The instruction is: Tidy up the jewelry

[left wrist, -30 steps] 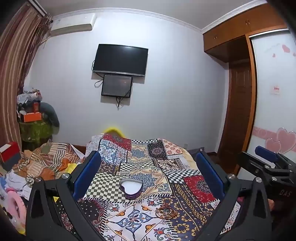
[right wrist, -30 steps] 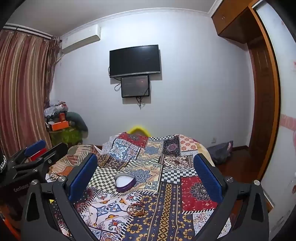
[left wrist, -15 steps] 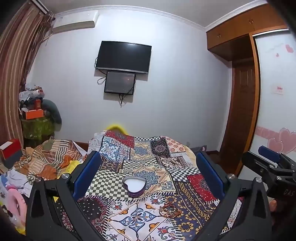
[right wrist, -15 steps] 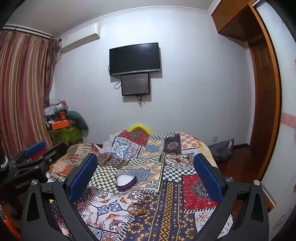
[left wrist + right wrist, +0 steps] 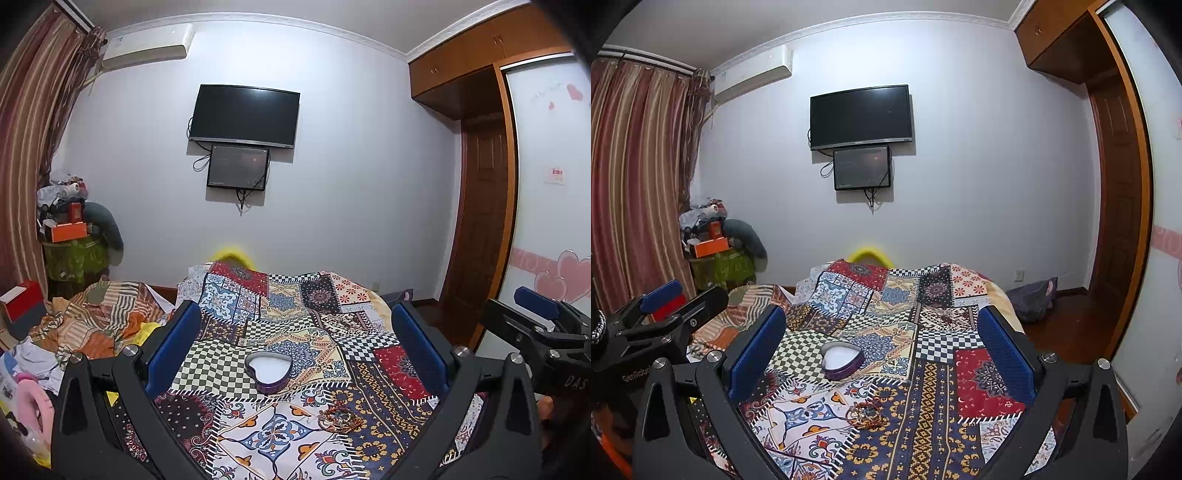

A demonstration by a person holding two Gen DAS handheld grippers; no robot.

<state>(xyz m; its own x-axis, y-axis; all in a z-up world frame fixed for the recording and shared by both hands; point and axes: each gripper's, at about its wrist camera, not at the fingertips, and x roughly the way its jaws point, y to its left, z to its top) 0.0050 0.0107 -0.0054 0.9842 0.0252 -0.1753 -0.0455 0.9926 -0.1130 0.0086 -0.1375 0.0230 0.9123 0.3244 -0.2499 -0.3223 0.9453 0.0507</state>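
Note:
A purple heart-shaped box (image 5: pixel 268 371) with a white inside lies open on the patchwork bedspread (image 5: pixel 295 321); it also shows in the right wrist view (image 5: pixel 842 360). A small pile of beaded jewelry (image 5: pixel 339 419) lies in front of the box, toward me, and shows in the right wrist view (image 5: pixel 865 413) too. My left gripper (image 5: pixel 295 343) is open and empty, held above the bed. My right gripper (image 5: pixel 882 339) is open and empty beside it. Each gripper shows at the edge of the other's view.
A heap of striped cloth and clothes (image 5: pixel 92 325) lies left of the bed. A cluttered stand (image 5: pixel 70 236) sits by the curtain. A television (image 5: pixel 243 116) hangs on the far wall. A wardrobe and door (image 5: pixel 484 206) are on the right. A dark bag (image 5: pixel 1032 299) lies on the floor.
Both views have tilted slightly upward, so the box and jewelry sit a little lower in frame. Both grippers stay open and empty.

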